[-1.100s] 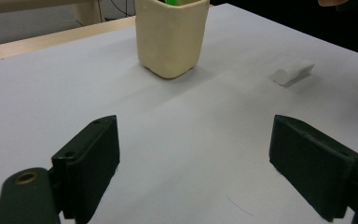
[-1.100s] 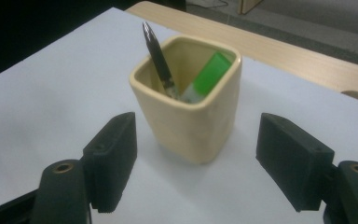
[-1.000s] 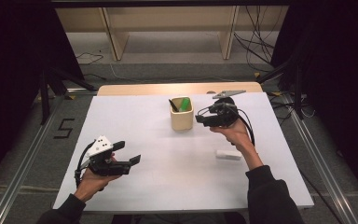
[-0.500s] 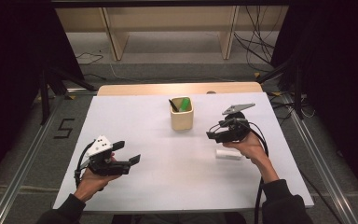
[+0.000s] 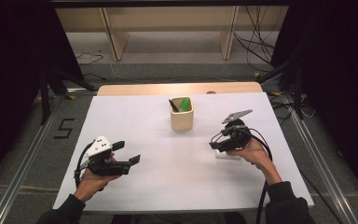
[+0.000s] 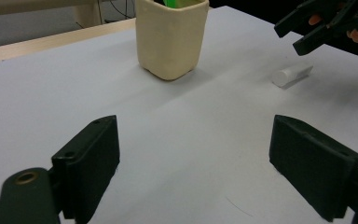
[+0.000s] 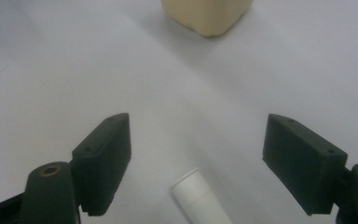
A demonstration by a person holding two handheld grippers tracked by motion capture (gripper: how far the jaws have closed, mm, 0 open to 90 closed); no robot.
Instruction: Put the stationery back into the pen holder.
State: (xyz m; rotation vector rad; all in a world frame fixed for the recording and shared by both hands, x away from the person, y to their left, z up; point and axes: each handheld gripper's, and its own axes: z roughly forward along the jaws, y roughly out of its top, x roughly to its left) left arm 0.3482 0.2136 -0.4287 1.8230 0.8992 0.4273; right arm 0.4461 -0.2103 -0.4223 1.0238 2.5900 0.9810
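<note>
A cream cup (image 5: 182, 120) stands at the middle back of the white table and holds a green pen (image 5: 184, 103) and a dark one. A short white cylinder (image 5: 227, 156) lies right of centre. My right gripper (image 5: 214, 143) hovers just above it, open, with nothing between the jaws. In the right gripper view the white cylinder (image 7: 203, 200) lies low between the jaws, with the cup (image 7: 207, 16) ahead. My left gripper (image 5: 127, 152) is open and empty at the near left. The left gripper view looks at the cup (image 6: 170, 39), the cylinder (image 6: 292, 75) and the right gripper (image 6: 307, 32).
The white table sheet (image 5: 135, 116) ends in a wooden strip (image 5: 177, 88) at the far edge. Beyond it stand wooden shelf legs (image 5: 114, 37) and cables (image 5: 256, 42) lie on the floor. Metal rails (image 5: 23, 158) run along both sides.
My right gripper has moved from beside the cup toward me and down, and now hangs over the white cylinder. The left gripper has stayed put.
</note>
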